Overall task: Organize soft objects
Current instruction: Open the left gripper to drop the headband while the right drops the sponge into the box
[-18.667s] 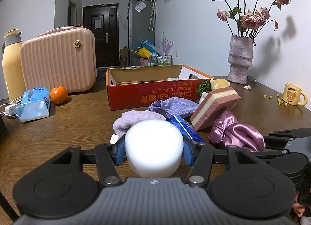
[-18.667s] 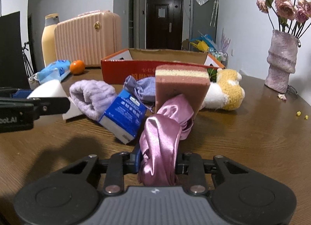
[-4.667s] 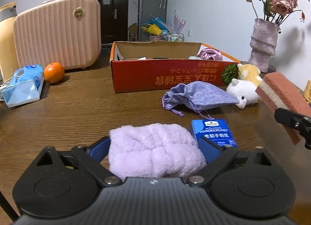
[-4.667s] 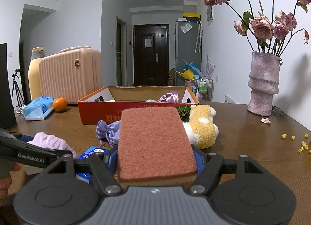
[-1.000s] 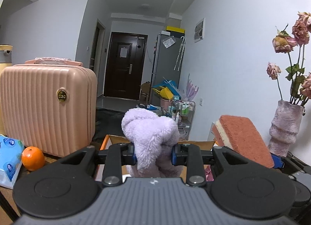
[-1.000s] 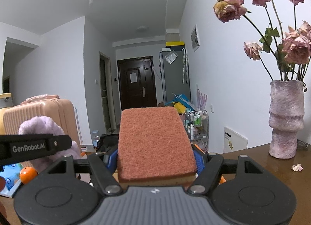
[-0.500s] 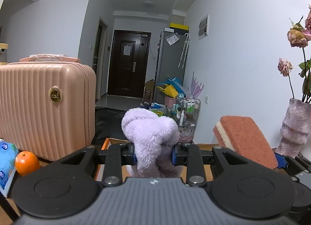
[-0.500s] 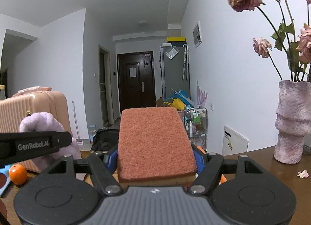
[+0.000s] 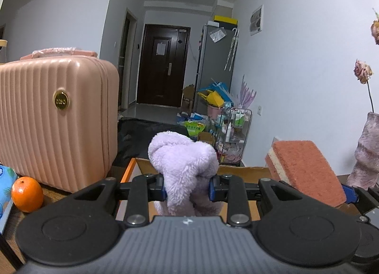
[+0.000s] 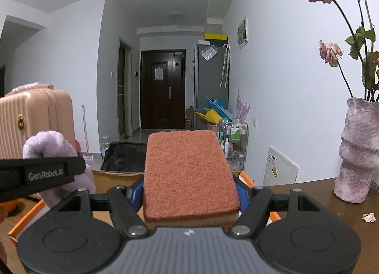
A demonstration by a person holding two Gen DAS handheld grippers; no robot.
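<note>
Two sets of tongs hang side by side over the open cardboard box (image 9: 139, 167) on the desk (image 10: 350, 224), each carrying one soft item for sorting: the left tongs (image 9: 187, 188) are pinched tight on a fluffy lilac cloth (image 9: 182, 155), which bulges above the blue pads and sags below them, while the right tongs (image 10: 189, 193) stand half spread, clamped on the sides of a rust-coloured scouring sponge (image 10: 189, 169) lying flat, abrasive face up. Both loads appear to sit above the box's near part, so the step in hand looks like the drop. It would go best if each pair of tongs sank until its load was below the rim before the pads parted, with the cloth let go first or well to the left so its trailing end does not drape over the box's orange edge (image 10: 26, 217), and the sponge kept level and released clear of the cloth. The two tongs are close neighbours, so parting them one at a time would likely avoid a knock. Much stays unseen: the box's floor and whatever it already holds are hidden behind the tongs' bodies in both views, its front wall is cut off, and only slivers of rim show. The pink suitcase (image 9: 56, 117) and the vase (image 10: 357, 148) are cropped by the frame edges, and the orange (image 9: 27, 193) sits half behind the left tongs.
</note>
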